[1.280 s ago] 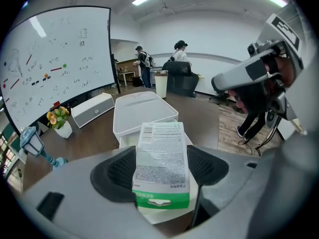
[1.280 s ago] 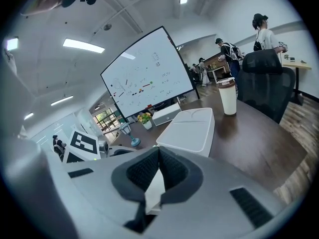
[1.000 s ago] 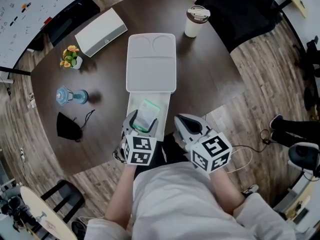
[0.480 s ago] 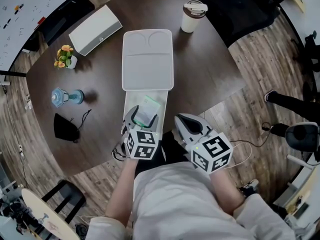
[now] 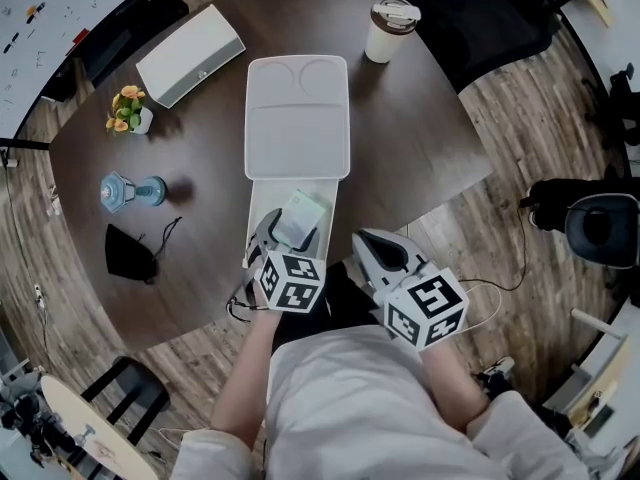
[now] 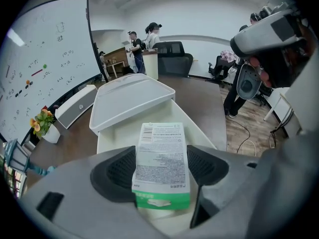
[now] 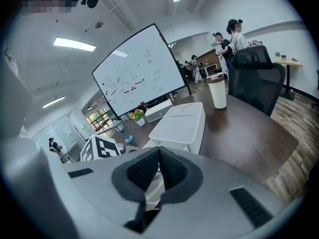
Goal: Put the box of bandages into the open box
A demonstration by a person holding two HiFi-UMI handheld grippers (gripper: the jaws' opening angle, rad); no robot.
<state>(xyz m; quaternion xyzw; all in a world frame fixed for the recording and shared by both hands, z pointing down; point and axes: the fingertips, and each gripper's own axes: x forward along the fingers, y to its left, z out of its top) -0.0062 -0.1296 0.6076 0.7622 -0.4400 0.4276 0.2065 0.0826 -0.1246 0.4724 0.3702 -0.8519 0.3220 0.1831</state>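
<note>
Bandage box [image 5: 300, 214] in left hand-held gripper [image 5: 287, 232] over open box [image 5: 261, 200]; cup [image 5: 390, 30] beyond

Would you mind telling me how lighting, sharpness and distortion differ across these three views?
Head view: even light, sharp, soft shadow beside the blue ornament. Left gripper view: fisheye bows the whiteboard; the box of bandages is sharp. Right gripper view: same bowing, bright ceiling light, mosaic patch top left.

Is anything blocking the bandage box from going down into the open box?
Nothing visible does. The left gripper holds the box of bandages right over the open box. The lid is flipped back on the far side, out of the path.
</note>
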